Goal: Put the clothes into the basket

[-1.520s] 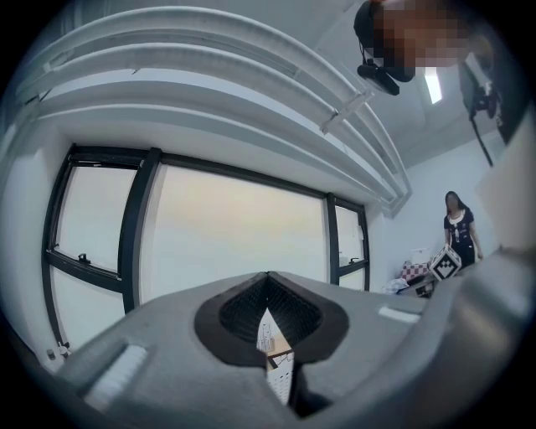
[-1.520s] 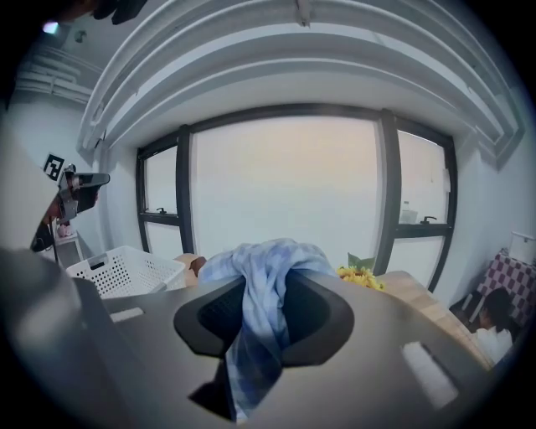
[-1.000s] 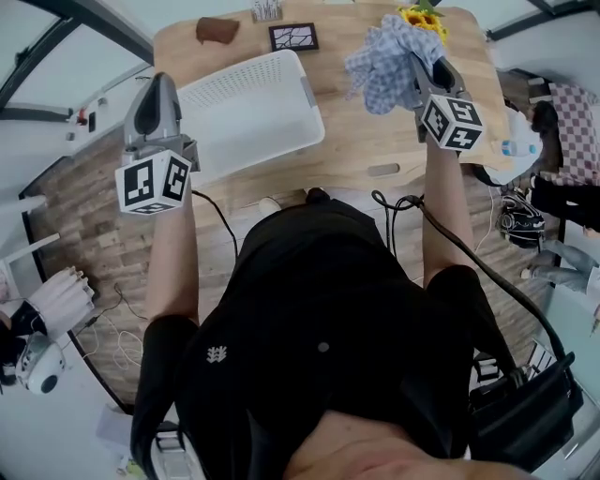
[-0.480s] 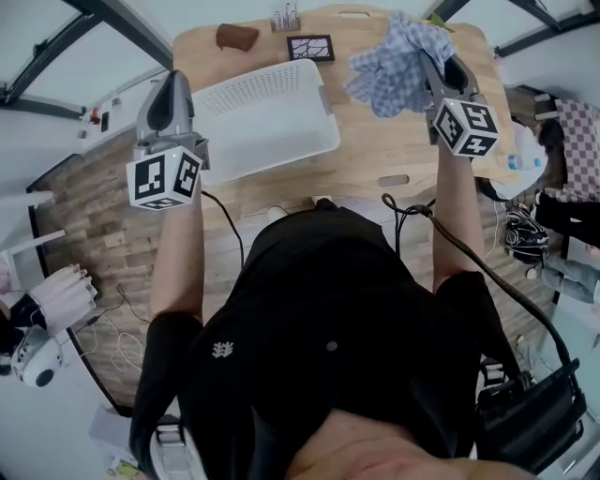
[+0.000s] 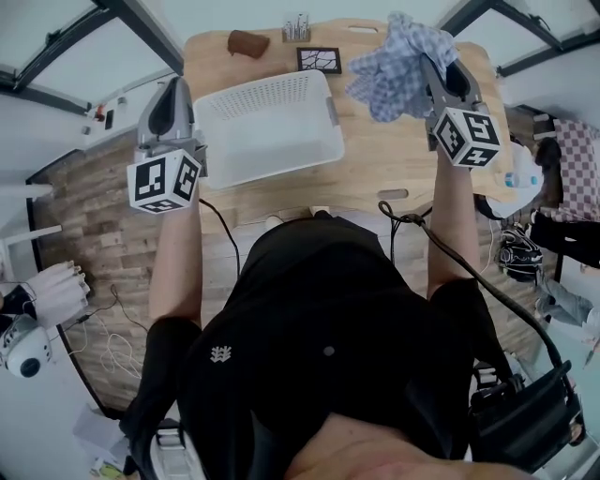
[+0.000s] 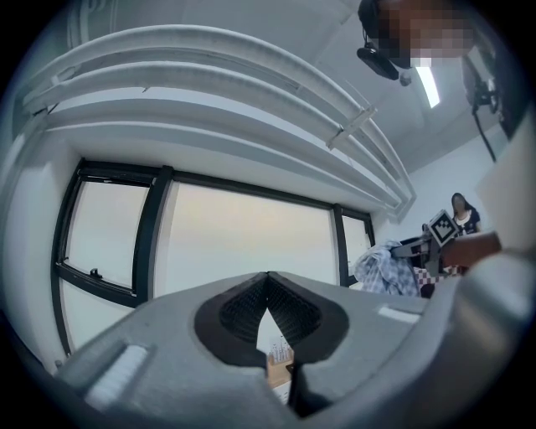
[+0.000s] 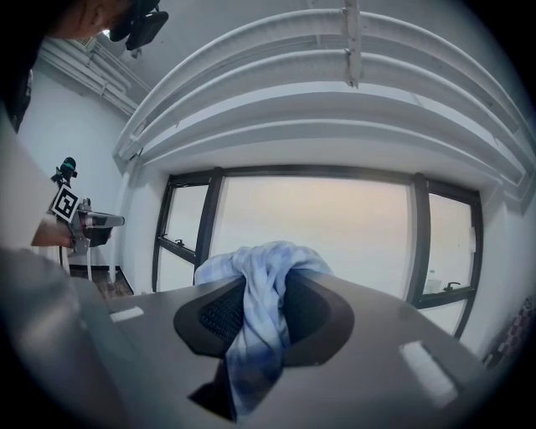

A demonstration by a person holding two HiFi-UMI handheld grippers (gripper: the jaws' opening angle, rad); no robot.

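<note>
A white perforated basket (image 5: pixel 267 127) stands empty on the wooden table (image 5: pixel 394 159), left of centre. My right gripper (image 5: pixel 439 73) is held up over the table's right side, shut on a blue checked cloth (image 5: pixel 398 58) that hangs bunched from its jaws. In the right gripper view the cloth (image 7: pixel 258 314) fills the gap between the jaws of the right gripper (image 7: pixel 264 272). My left gripper (image 5: pixel 172 86) hovers by the basket's left end. It holds nothing, and in the left gripper view my left gripper (image 6: pixel 268 283) has its jaws closed together. The cloth (image 6: pixel 383 270) also shows far right there.
At the table's far edge lie a brown object (image 5: pixel 247 43), a dark patterned frame (image 5: pixel 319 59) and a small holder with sticks (image 5: pixel 297 25). Cables (image 5: pixel 422 234) trail from the right gripper. A dark bag (image 5: pixel 525 422) sits on the floor at the lower right.
The right gripper still grips the checked cloth, raised slightly, and the yellow flowers behind it are gone from view. The left gripper has barely moved beside the basket.
</note>
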